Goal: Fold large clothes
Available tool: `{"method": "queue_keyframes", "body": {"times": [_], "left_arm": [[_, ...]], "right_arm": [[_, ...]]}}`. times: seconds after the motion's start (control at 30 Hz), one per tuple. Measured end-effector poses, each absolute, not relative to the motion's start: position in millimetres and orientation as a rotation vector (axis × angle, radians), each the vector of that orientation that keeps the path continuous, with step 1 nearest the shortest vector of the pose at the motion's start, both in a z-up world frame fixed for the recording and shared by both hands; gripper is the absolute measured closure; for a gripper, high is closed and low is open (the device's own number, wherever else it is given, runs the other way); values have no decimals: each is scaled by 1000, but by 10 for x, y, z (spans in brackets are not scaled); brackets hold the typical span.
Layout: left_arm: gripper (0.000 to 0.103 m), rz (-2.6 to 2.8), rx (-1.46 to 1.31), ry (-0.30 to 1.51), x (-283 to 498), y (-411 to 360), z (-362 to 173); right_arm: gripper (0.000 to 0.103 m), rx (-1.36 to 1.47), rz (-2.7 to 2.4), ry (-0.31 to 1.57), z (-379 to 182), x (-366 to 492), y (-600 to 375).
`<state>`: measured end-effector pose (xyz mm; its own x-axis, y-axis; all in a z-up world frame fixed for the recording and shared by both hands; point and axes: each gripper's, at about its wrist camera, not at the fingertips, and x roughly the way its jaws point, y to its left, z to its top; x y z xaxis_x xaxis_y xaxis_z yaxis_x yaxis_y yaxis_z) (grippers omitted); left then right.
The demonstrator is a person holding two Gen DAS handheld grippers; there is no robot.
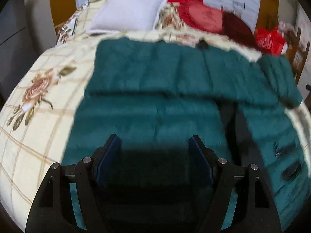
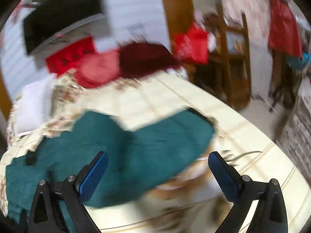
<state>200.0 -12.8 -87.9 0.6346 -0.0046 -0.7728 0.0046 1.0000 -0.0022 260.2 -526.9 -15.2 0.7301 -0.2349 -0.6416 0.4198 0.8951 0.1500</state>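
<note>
Left wrist view is showing the left tongs standing wide apart, gripping nothing, above a large teal quilted garment lying spread on the cream floral-print bed. Right tongs are also gaping empty over it.

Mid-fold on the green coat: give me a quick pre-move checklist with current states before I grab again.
1. Left gripper open, nothing between its fingers: ok.
2. Right gripper open and empty: ok.
3. Green coat lying on the floral bedspread: ok.
4. Coat fully flat: not ok, one part is folded over the body.
5. White pillow apart from the coat: ok.
6. Exact grab edge: cannot tell, both views blurred.
</note>
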Motion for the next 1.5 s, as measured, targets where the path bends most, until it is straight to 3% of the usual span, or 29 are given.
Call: {"method": "queue_keyframes", "body": {"times": [0.1,0.2,0.4,0.47,0.5,0.53,0.63,1.13,1.33,1.5], "left_arm": [[27,9,19,883,2054,-195,-954],[25,19,16,895,2087,-204,-984],[25,36,40,896,2085,-253,-1003],[25,37,42,896,2085,-246,-1005],[25,38,41,897,2084,-244,-1007],[24,38,40,897,2083,-243,-1009],[24,38,37,898,2080,-238,-1005],[24,83,19,919,2072,-166,-937],[24,139,-17,939,2101,38,-888],[24,193,-4,948,2140,254,-869]], "right_arm": [[4,411,-378,759,-424,2728,-5954],[6,495,-388,737,-576,2819,-6295],[9,501,-307,759,-737,3234,-6371],[29,541,-253,714,-759,3291,-6382],[50,543,-258,710,-801,3315,-6370],[63,549,-257,707,-811,3311,-6356],[79,519,-267,675,-762,3200,-6294],[87,272,-520,516,967,2105,-5796],[90,170,-318,488,1194,2280,-4739],[91,155,-45,501,987,2593,-3471]]}}
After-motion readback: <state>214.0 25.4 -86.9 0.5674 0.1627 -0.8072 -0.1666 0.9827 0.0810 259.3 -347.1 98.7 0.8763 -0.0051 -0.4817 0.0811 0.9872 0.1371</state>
